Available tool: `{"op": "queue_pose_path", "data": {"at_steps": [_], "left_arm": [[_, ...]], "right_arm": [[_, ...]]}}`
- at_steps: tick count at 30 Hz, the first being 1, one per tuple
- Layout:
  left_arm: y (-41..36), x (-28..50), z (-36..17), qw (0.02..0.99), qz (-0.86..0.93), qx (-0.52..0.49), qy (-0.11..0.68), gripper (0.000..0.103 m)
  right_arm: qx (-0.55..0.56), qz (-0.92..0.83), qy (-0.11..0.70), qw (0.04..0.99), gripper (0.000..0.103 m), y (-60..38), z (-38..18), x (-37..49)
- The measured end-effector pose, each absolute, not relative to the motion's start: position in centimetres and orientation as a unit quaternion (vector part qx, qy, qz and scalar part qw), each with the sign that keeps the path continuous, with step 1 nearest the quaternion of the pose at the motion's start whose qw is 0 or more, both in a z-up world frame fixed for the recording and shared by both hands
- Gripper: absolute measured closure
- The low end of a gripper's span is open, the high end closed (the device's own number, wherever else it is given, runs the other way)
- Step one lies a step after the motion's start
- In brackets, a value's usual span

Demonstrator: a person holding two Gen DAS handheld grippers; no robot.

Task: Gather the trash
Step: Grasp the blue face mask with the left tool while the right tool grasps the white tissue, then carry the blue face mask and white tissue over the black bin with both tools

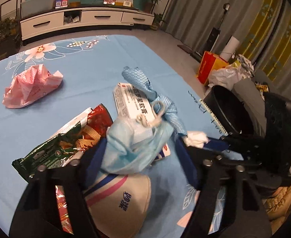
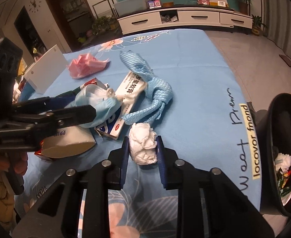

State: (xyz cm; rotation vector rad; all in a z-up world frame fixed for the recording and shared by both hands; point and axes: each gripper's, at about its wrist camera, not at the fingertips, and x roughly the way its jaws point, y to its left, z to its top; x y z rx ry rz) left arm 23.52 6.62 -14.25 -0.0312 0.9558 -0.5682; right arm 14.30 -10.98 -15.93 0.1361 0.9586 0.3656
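from my left wrist camera, my left gripper (image 1: 137, 148) has its blue fingers on either side of a crumpled light blue face mask (image 1: 133, 144). the mask fills most of the gap and the left pad seems to touch it, but i cannot tell whether both pads are pressing. under it lie a beige paper bowl (image 1: 121, 198) on its side, a green and red snack wrapper (image 1: 66, 142), and a white medicine box (image 1: 133, 107) with a knotted blue mesh cloth (image 1: 157, 97) draped across it. a crumpled pink wrapper (image 1: 32, 85) sits well apart on the blue floral tablecloth (image 1: 86, 59). my right gripper (image 1: 203, 140) reaches in from the right around a white tissue wad (image 1: 197, 138), with the black bin (image 1: 230, 109) just past the table edge.

from my right wrist camera, my right gripper (image 2: 142, 148) is clamped on the tissue wad (image 2: 143, 144), both blue pads against its sides, the wad resting on the tablecloth (image 2: 195, 79). the mask (image 2: 97, 107), box (image 2: 125, 91) and mesh cloth (image 2: 155, 91) lie just beyond. my left gripper (image 2: 82, 109) comes in from the left at the mask. the bin (image 2: 272, 134) stands at the right, already holding some trash.
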Motion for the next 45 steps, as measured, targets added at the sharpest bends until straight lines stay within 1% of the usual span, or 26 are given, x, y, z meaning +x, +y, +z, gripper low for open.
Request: {"op": "queue_pose_path", "data": {"at_steps": [2, 3, 4, 8, 11, 16, 20, 23, 34, 45], "left_arm": [[6.7, 23.3, -14.4, 0.85, -0.265, -0.007, 0.456, 0.062], [6.8, 23.3, -14.5, 0.849, -0.263, -0.009, 0.459, 0.068], [7.1, 23.3, -14.5, 0.848, -0.265, -0.018, 0.459, 0.08], [8.0, 22.9, -14.4, 0.852, -0.256, -0.041, 0.455, 0.088], [8.5, 22.1, -14.0, 0.86, -0.249, -0.051, 0.442, 0.09], [9.4, 19.7, -11.4, 0.881, -0.238, -0.076, 0.403, 0.091], [9.8, 16.2, -9.4, 0.897, -0.224, -0.104, 0.367, 0.09], [9.9, 13.4, -8.8, 0.902, -0.214, -0.127, 0.353, 0.09], [10.1, 6.7, -8.7, 0.905, -0.19, -0.138, 0.356, 0.09], [9.5, 3.5, -7.1, 0.911, -0.197, -0.133, 0.337, 0.09]], "right_arm": [[0.069, 0.173, 0.458, 0.869, 0.076, -11.2, -15.9, 14.0], [0.071, 0.172, 0.458, 0.869, 0.076, -11.2, -15.8, 14.0], [0.073, 0.171, 0.458, 0.869, 0.076, -11.3, -15.8, 13.8], [0.079, 0.173, 0.452, 0.872, 0.076, -11.5, -15.1, 12.9], [0.087, 0.175, 0.445, 0.874, 0.076, -11.9, -14.4, 12.1], [0.095, 0.182, 0.43, 0.879, 0.076, -12.6, -12.7, 10.4], [0.091, 0.19, 0.417, 0.884, 0.076, -12.8, -11.1, 9.0], [0.085, 0.192, 0.415, 0.885, 0.076, -12.7, -10.2, 8.3], [0.064, 0.193, 0.408, 0.89, 0.076, -12.1, -7.7, 4.4], [0.06, 0.184, 0.379, 0.905, 0.076, -13.0, -5.1, 1.9]]}}
